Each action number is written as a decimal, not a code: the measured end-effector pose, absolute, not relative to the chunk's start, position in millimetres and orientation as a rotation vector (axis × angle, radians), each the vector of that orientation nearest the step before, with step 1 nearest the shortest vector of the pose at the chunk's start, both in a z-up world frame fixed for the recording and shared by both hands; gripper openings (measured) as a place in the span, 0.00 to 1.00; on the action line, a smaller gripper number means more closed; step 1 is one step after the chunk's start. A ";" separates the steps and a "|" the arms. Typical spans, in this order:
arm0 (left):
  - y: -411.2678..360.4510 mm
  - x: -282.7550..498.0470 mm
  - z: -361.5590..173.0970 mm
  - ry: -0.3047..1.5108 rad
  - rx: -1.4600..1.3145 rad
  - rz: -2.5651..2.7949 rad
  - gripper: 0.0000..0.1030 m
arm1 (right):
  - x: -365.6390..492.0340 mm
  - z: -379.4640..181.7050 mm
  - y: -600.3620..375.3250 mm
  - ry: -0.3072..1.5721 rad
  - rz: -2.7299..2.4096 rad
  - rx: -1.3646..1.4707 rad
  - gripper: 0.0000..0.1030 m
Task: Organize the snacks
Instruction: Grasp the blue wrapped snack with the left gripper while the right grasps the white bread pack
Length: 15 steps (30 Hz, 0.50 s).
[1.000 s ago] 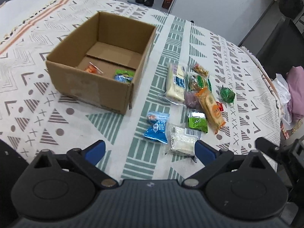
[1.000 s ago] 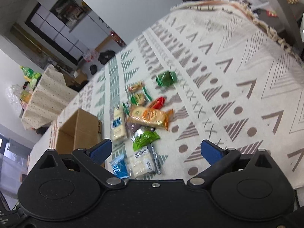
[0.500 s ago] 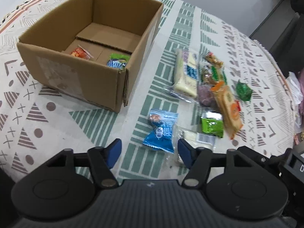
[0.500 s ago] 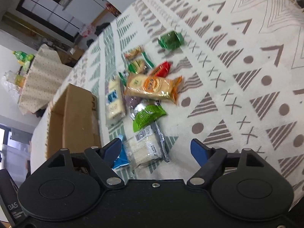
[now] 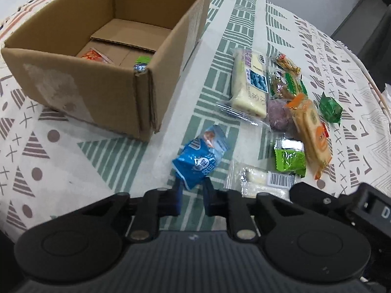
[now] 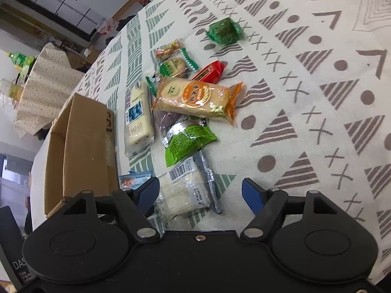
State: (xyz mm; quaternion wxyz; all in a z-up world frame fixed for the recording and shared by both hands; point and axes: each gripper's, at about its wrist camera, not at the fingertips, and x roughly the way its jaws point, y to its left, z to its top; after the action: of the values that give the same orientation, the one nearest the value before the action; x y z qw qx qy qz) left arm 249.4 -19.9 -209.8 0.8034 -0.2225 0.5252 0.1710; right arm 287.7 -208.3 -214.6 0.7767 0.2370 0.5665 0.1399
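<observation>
My left gripper is shut on the near edge of a blue snack packet, which tilts up off the patterned cloth. An open cardboard box stands to its left, with an orange packet and a green-blue packet inside. My right gripper hangs low over a clear packet of white snack. Its jaws are closing, with that packet between them nearer the left finger and the right finger apart from it. The blue packet and the box show at the left of the right wrist view.
More snacks lie in a cluster beyond: a green packet, an orange cracker pack, a white bar, a red packet, a green candy. The cloth's edge drops off at the right.
The left gripper came down and its jaws closed on the blue packet. The right gripper dropped toward the clear packet and its jaws narrowed.
</observation>
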 end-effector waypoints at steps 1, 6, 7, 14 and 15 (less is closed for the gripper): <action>-20.1 247.9 -209.4 1.126 -0.475 0.365 0.12 | 287.3 -215.4 -205.6 1.229 0.313 0.502 0.70; -14.4 239.4 -211.2 1.152 -0.520 0.391 0.01 | 285.0 -218.4 -193.6 1.248 0.351 0.449 0.47; -13.3 237.1 -211.9 1.162 -0.531 0.396 0.01 | 284.6 -220.4 -193.2 1.258 0.335 0.430 0.35; -11.2 223.9 -206.9 1.169 -0.544 0.400 0.01 | 280.0 -217.1 -203.8 1.239 0.310 0.432 0.16; -10.8 222.5 -205.8 1.169 -0.551 0.399 0.01 | 278.6 -215.7 -206.4 1.235 0.305 0.438 0.15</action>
State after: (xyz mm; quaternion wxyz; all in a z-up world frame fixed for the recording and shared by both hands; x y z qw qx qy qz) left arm 222.5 -10.8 -205.8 0.7800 -0.2550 0.5408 0.1847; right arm 278.6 -206.4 -215.7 0.7820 0.2030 0.5722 0.1411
